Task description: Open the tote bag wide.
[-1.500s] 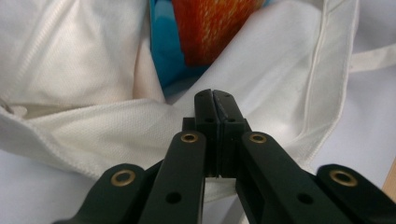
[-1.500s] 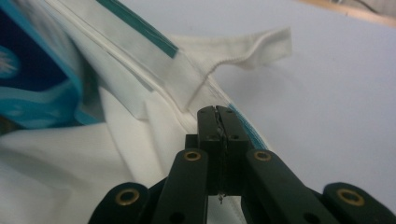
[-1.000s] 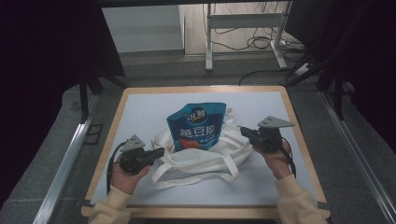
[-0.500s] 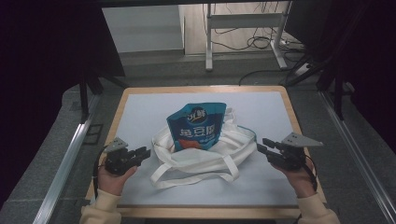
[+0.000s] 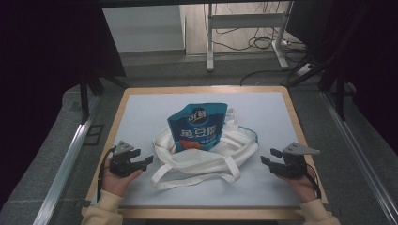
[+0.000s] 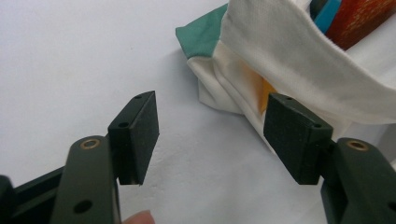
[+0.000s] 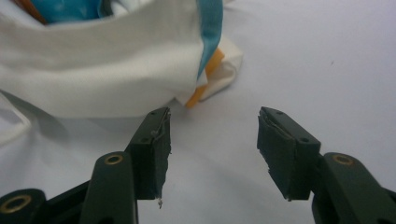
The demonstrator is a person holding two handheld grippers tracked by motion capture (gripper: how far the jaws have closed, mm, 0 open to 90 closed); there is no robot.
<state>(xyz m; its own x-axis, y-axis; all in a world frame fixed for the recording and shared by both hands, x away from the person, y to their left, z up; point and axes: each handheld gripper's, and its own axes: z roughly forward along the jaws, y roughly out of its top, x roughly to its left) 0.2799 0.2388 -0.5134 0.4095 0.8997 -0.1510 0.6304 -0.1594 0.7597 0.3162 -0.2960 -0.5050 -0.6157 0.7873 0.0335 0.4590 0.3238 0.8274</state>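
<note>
While one pouch [image 5: 197, 128] fills one tote [image 5: 220, 157], left gripper [image 5: 144, 162] and right gripper [image 5: 266, 161] (two) gape wide.

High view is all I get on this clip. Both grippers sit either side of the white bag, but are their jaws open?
Observer: Yes. In the left gripper view, the left gripper has its jaws wide apart, nothing between them.
Operator: And the right one?
Observer: The right gripper is open too, with frayed pad edges.
Operator: Any colour on the tote bag besides white?
Observer: A green panel at one corner, an orange bit under the fold at the other; the blue pouch sticks out of its mouth.
</note>
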